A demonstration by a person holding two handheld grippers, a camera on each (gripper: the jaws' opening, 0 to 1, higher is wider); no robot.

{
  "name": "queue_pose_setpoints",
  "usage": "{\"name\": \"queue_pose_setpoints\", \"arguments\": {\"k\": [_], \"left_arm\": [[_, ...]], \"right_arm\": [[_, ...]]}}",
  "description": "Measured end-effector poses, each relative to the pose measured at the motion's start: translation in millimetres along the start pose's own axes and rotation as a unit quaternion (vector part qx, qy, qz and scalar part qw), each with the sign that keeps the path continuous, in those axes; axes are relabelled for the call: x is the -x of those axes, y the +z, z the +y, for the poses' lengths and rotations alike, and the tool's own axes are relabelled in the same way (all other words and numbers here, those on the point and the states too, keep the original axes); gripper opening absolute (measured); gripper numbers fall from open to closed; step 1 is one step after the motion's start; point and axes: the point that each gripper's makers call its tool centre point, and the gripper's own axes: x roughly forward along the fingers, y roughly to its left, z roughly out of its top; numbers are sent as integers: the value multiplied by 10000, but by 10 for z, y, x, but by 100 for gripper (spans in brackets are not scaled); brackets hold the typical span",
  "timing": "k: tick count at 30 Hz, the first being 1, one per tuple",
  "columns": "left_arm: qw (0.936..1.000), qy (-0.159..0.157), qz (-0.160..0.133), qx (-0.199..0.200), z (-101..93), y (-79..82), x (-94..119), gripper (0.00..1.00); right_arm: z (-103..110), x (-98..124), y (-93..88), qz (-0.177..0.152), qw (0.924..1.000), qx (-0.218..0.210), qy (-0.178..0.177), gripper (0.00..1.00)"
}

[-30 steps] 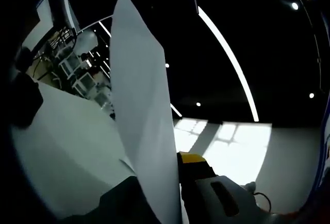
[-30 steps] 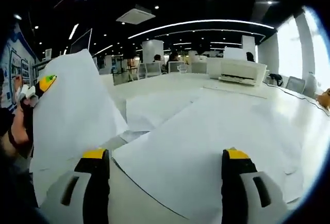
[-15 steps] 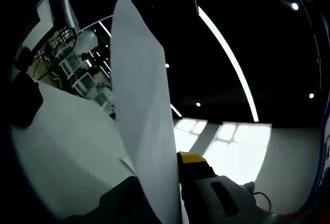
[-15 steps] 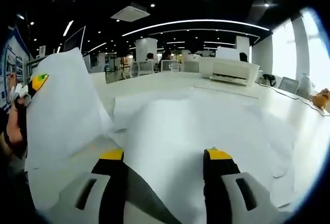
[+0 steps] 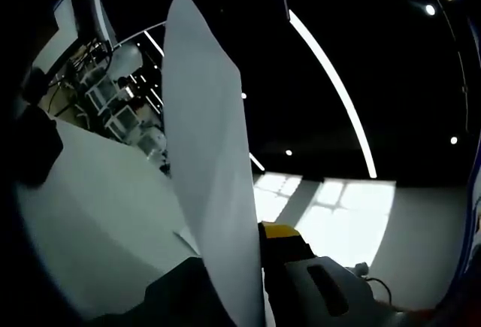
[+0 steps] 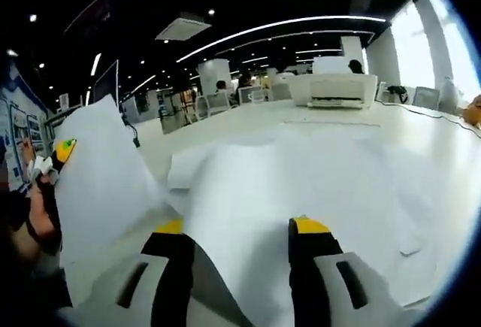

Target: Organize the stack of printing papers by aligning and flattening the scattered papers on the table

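The left tool (image 5: 252, 267) is clamped on one raised sheet (image 5: 207, 161), held upright by its lower edge; in the right gripper view the same sheet (image 6: 101, 177) stands at the left beside the left tool (image 6: 64, 149). The right tool (image 6: 239, 231) has its jaws partly apart, straddling the edge of the loose papers (image 6: 301, 184) spread across the worktop (image 6: 225, 120) (whether they touch the paper cannot be told). A printer (image 6: 333, 89) sits farther back. Paper is light, limp and easily creased: grip near an edge or corner, pinch gently, and slide sheets flat rather than lifting them by the middle.
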Motion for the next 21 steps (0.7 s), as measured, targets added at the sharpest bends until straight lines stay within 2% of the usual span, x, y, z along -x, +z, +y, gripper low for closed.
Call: {"name": "queue_pose_setpoints", "arguments": {"k": [3, 7, 12, 21], "left_arm": [[10000, 1, 7, -1, 2, -1, -2, 6], [10000, 1, 10, -8, -7, -3, -3, 6], [10000, 2, 12, -1, -11, -3, -4, 6], [10000, -2, 24, 13, -20, -6, -7, 6]], "right_arm": [[-35, 28, 23, 37, 9993, -336, 160, 40], [-55, 52, 33, 89, 9981, -534, 306, 37], [-72, 67, 14, 150, 9982, -494, 312, 31], [-100, 95, 9, 195, 9975, -438, 528, 30]]}}
